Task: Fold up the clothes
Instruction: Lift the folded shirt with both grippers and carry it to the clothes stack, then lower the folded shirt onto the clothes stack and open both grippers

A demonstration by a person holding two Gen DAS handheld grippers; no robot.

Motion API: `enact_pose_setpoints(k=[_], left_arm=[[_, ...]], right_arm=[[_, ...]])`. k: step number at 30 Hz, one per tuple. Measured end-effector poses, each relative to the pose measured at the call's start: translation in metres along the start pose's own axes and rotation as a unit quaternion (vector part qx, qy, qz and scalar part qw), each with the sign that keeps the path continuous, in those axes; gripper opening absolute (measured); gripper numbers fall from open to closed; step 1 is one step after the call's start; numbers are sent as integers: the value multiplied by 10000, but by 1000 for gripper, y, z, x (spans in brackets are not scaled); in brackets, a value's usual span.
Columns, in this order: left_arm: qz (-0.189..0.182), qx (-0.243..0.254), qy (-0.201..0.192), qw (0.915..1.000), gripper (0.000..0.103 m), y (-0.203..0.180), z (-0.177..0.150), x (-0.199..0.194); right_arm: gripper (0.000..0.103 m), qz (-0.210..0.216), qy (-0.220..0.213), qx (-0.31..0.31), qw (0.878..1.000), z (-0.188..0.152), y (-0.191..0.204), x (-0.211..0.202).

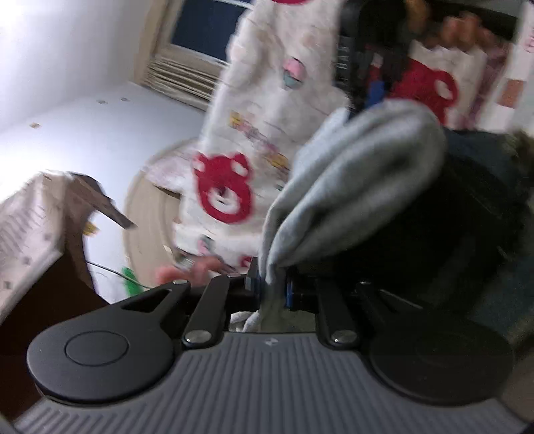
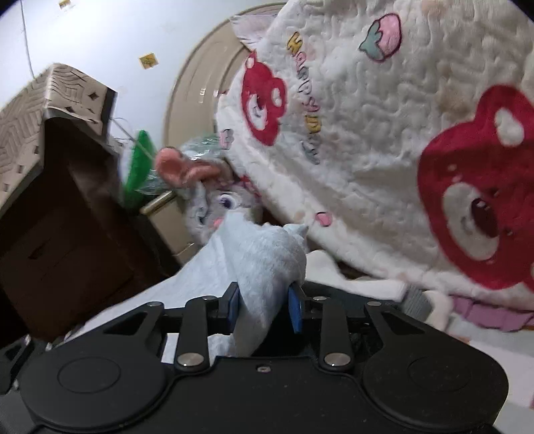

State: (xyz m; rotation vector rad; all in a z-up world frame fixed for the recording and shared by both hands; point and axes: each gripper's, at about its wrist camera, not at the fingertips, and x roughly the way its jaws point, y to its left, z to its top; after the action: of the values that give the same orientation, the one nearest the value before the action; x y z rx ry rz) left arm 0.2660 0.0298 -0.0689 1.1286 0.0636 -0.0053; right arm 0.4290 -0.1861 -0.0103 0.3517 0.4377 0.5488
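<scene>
From the left wrist, a white blanket (image 1: pixel 267 110) with red bear faces hangs close ahead, a brown cabinet (image 1: pixel 50 267) at lower left. The left tool (image 1: pixel 272 290) is pinched tight on a grey cloth (image 1: pixel 350 187), which runs up and right to the right tool (image 1: pixel 363 90), a hand (image 1: pixel 467 30) above it.

From the right wrist, the right tool (image 2: pixel 265 308) grips the grey cloth (image 2: pixel 263 257) between blue pads (image 2: pixel 295 308); it trails down and left. A plush toy (image 2: pixel 207 197) sits just beyond, the blanket (image 2: pixel 383 140) crowds the right, the cabinet (image 2: pixel 66 240) the left.
</scene>
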Motion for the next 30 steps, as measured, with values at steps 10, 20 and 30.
enact_pose_setpoints(k=[10,20,30], left_arm=[[-5,987,9,9951,38,-8,-18,-22],[-2099,524,963,9715,43,48,0,-40],[-2847,-4597,1534,8271,47,120,7,58]], right_arm=[[43,-671,317,-889,9933,-2,15,3],[41,-318,443,372,9978,17,-25,-22],[39,111,-73,-1828,9831,-6,42,-7]])
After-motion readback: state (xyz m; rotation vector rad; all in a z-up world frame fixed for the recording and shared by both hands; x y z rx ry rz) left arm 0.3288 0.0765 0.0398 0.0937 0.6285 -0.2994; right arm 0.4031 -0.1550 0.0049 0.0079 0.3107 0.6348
